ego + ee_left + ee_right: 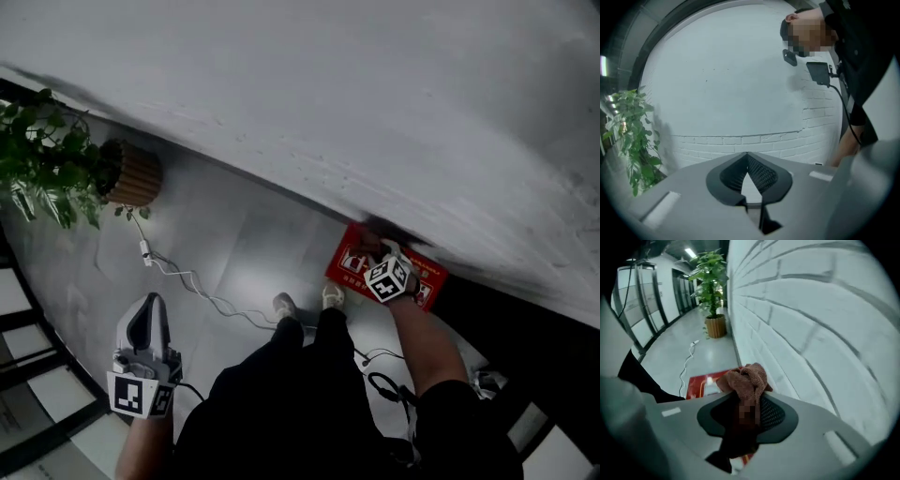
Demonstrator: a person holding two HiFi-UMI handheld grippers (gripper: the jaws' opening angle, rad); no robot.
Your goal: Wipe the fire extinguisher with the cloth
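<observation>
Head view: right tongs (750, 397) reach down, gripping cloth (746, 377)

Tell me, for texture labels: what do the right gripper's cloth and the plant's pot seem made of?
Cloth: brown looped fabric, probably terry or microfibre; nubbly, matte folds. Pot: apparently woven wicker or ribbed wood; tan, finely ridged sides.

One person (281, 403) stands here, seen from above, wearing two light shoes (284, 305). There are two handheld grippers, the left gripper (746, 154) and the right gripper (751, 397) (each carries one marker cube (136, 394)). One brown cloth (746, 378). One leafy plant (47, 159) in one wicker pot (134, 174). One white cable (192, 279). One red box (349, 262) against one white brick wall (375, 94).
</observation>
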